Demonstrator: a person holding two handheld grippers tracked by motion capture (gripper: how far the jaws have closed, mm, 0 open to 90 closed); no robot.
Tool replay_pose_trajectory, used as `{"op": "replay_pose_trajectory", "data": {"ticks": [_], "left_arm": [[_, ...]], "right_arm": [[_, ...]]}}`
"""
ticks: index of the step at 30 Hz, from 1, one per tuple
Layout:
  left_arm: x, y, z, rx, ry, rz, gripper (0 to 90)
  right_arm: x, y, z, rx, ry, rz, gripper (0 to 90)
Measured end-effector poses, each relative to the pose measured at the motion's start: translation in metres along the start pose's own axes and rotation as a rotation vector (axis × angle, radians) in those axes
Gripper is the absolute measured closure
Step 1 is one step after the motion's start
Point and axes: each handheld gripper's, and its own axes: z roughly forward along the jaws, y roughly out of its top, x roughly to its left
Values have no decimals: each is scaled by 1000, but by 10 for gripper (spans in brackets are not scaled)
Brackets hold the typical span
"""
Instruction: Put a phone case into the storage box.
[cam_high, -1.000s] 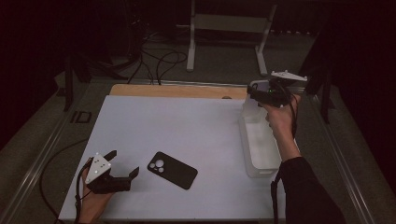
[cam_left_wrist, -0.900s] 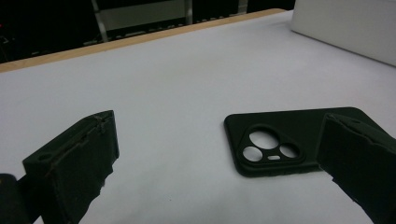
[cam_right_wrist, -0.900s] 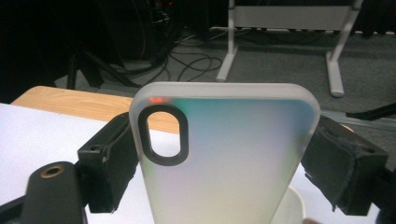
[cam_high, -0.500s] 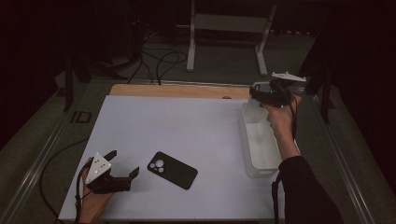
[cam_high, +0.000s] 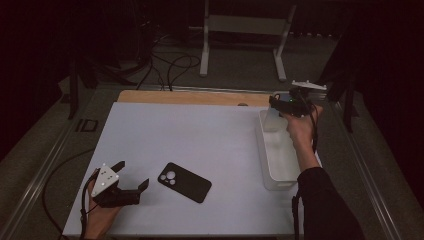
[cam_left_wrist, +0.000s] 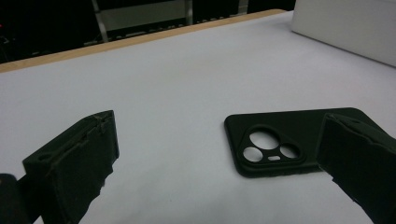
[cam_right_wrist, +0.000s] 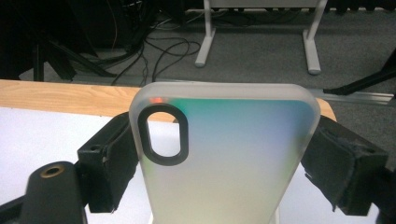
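A frosted, translucent phone case (cam_right_wrist: 233, 140) with a black-rimmed oval camera hole stands upright between the jaws of my right gripper (cam_right_wrist: 219, 163), both pads pressed on its long edges. In the high view the right gripper (cam_high: 276, 104) holds this translucent case (cam_high: 272, 121) over the far end of a white tray (cam_high: 263, 150). A black phone case (cam_high: 184, 182) lies flat, camera cut-outs up, on the white table near the front. Just left of it my left gripper (cam_high: 134, 174) rests open. In the left gripper view the black case (cam_left_wrist: 289, 140) lies by the right jaw, untouched.
The white tray (cam_left_wrist: 345, 23) runs along the table's right side. A wooden strip (cam_high: 190, 97) edges the far side of the table. Beyond it are floor cables (cam_high: 172, 62) and a white stand's legs (cam_high: 205, 50).
My right gripper has sunk a little with the translucent case, nearer the tray's far end. The left gripper and the black case have not moved.
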Motion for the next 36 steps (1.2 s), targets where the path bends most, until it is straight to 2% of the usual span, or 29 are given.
{"op": "replay_pose_trajectory", "data": {"ticks": [23,36], "left_arm": [[0,0,0,0,-1,1,0],[0,0,0,0,-3,1,0]], "right_arm": [[-1,-21,23,67,-16,22,169],[4,-27,36,100,-51,-11,168]]}}
